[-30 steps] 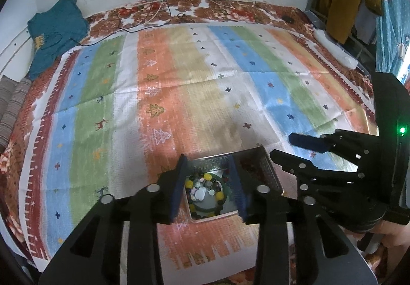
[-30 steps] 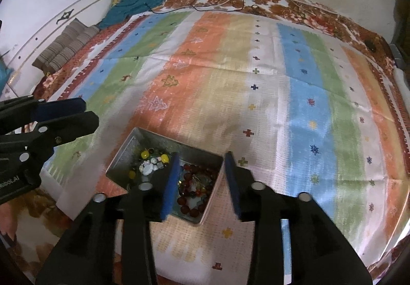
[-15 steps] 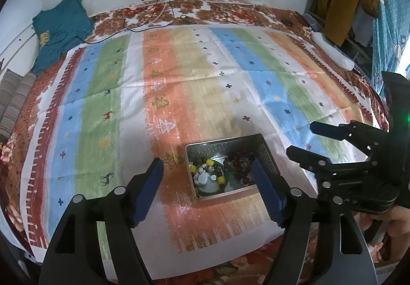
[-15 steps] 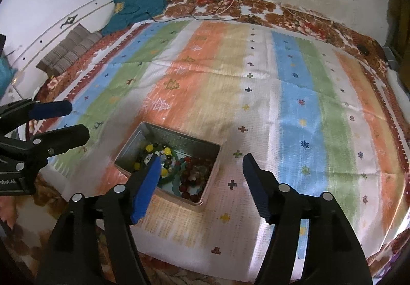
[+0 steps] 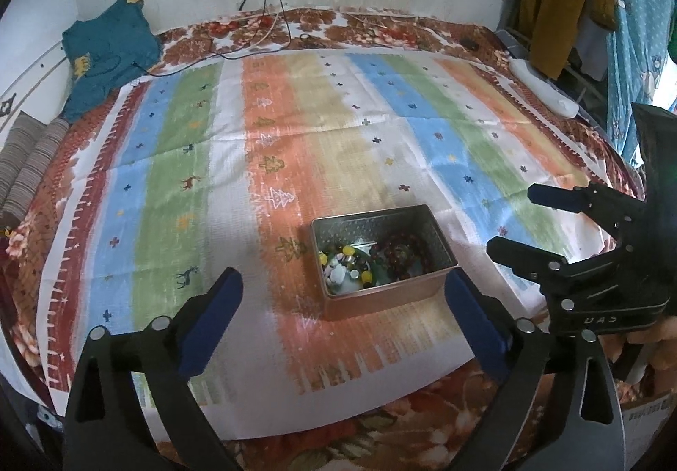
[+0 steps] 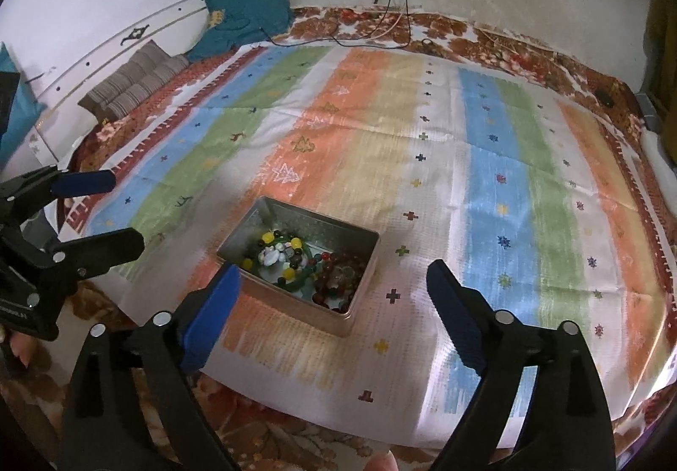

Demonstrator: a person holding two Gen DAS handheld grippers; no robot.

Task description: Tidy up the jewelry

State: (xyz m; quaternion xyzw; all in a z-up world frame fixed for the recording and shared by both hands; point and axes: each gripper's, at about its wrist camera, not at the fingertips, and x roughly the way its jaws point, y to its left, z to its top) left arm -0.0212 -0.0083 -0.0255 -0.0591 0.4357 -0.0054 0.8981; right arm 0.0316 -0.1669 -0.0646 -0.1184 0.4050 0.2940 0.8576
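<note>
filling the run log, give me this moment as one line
left gripper: jaws just opened, empty | right gripper: jaws just opened, empty | metal tin: on striped cloth, beaded jewelry inside

I see the open rectangular metal tin [image 5: 383, 293] near me on the striped cloth, with a multicoloured bead bracelet [image 5: 345, 265] left and a dark red bead bracelet [image 5: 400, 255] right inside.

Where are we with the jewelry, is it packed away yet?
Looks mostly done: the bead bracelets lie inside the metal tin on the striped cloth. Nothing is in hand; the left gripper and right gripper have just been opening, empty. No lid or loose jewelry is visible.
</note>
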